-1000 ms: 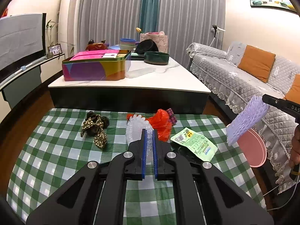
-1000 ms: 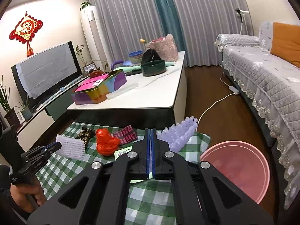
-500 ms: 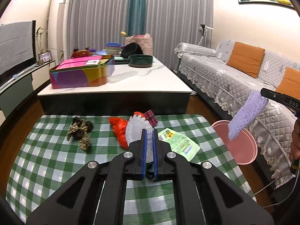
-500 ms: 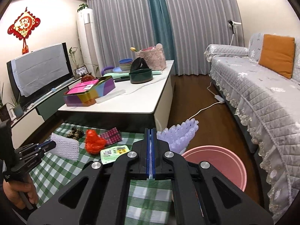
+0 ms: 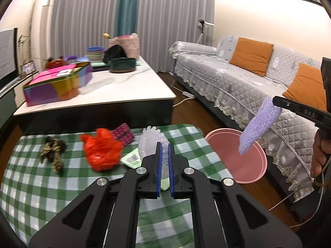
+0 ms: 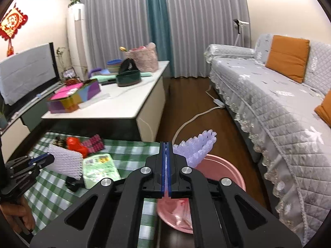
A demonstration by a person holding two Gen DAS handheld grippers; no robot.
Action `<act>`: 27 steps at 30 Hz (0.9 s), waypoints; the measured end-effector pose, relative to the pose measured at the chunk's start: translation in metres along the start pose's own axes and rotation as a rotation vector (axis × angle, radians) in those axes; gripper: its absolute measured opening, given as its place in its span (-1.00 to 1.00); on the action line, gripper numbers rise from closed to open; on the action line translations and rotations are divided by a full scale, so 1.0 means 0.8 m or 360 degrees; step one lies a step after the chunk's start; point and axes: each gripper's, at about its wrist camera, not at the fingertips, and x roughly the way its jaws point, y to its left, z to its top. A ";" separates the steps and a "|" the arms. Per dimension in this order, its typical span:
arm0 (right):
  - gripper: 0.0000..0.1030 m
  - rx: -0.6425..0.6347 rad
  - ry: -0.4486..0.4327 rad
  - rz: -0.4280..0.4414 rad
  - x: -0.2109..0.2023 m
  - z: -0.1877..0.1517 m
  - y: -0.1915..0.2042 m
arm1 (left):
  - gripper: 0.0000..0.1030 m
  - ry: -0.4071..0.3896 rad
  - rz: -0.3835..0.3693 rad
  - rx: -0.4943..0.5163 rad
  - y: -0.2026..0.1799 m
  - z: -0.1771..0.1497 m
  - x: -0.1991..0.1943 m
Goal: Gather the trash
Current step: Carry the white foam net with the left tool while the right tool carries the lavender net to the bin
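My left gripper is shut on a white foam net sleeve, held above the green checked table; it also shows in the right wrist view. My right gripper is shut on a purple foam net sleeve and holds it over the pink bin on the floor to the table's right. In the left wrist view the purple sleeve hangs above the bin. On the table lie a red plastic bag, a pink blister pack, a green packet and a dark gold wrapper.
A white coffee table with a colourful tin and bowls stands beyond the checked table. A grey sofa with orange cushions runs along the right. A power cord lies on the wooden floor.
Both grippers have swung to the right with their foam sleeves. The purple sleeve has gone from beside the table to above the pink bin, and the bin looks nearer.
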 end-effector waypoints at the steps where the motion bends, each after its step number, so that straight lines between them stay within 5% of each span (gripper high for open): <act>1: -0.97 0.0000 0.0013 -0.0026 0.003 -0.002 -0.006 | -0.89 0.0007 -0.0018 0.0005 -0.006 0.001 0.006; 27: -0.97 0.0059 0.0128 -0.0243 0.058 -0.004 -0.077 | -0.89 0.0106 -0.0334 0.0185 -0.143 0.033 0.125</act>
